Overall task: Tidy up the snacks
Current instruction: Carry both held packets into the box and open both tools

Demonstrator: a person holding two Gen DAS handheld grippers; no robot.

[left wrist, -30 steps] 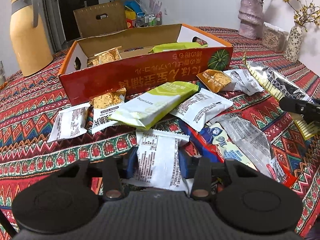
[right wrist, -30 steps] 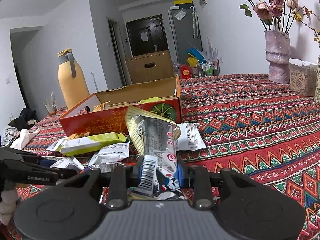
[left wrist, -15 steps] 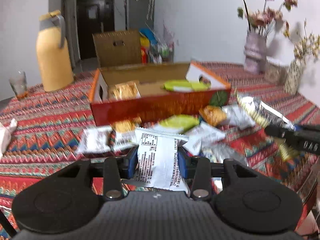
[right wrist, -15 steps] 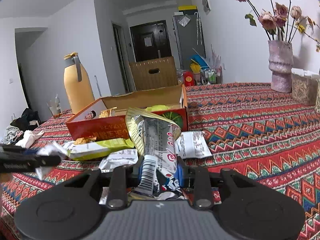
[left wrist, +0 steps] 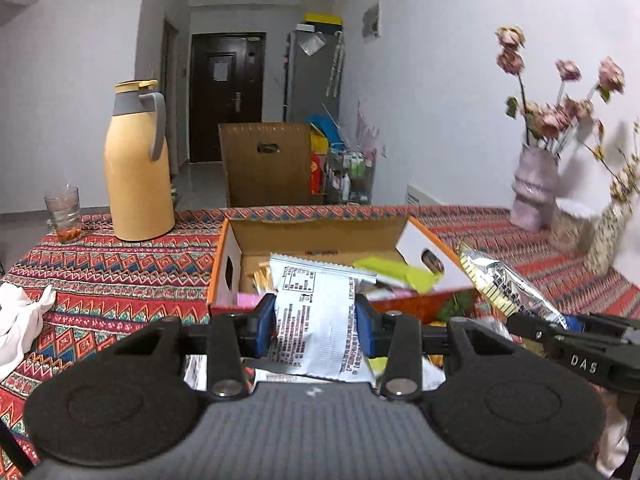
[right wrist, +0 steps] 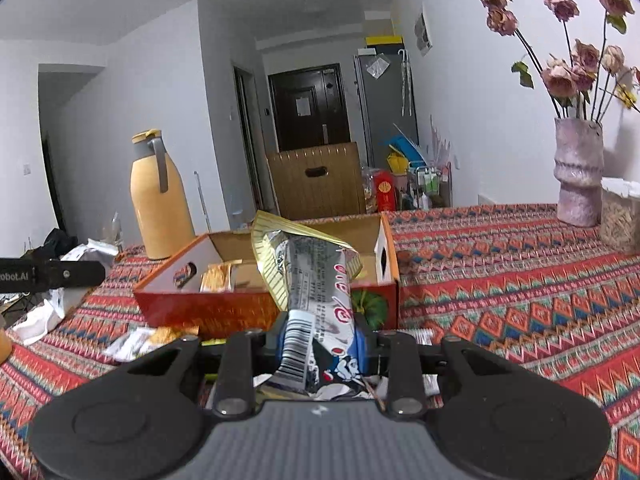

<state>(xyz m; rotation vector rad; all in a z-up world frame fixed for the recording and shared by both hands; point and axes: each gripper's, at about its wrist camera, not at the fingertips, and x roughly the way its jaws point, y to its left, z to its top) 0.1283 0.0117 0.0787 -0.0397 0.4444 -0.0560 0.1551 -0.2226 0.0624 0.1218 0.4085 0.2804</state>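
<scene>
My left gripper (left wrist: 316, 324) is shut on a white snack packet (left wrist: 316, 320) with black print, held up in front of the open orange cardboard box (left wrist: 222, 268). My right gripper (right wrist: 320, 340) is shut on a silver snack packet (right wrist: 316, 280) with a gold striped end, raised just short of the same box (right wrist: 208, 312). That silver packet (left wrist: 504, 284) and the right gripper (left wrist: 536, 330) appear at the right of the left wrist view. Inside the box lie a green packet (left wrist: 400, 272) and orange packets (right wrist: 218, 276). A few loose packets (right wrist: 140, 340) lie on the cloth before the box.
A yellow thermos jug (left wrist: 136, 168) and a glass (left wrist: 64, 216) stand at the table's far left. Vases with dried flowers (right wrist: 578, 172) stand at the far right beside a clear container (right wrist: 620, 212). A white cloth (left wrist: 20, 320) lies at the left edge. A brown crate (left wrist: 268, 168) stands beyond the table.
Both grippers have lifted their packets off the table and come closer to the box. The pile of loose packets has dropped out of the left wrist view.
</scene>
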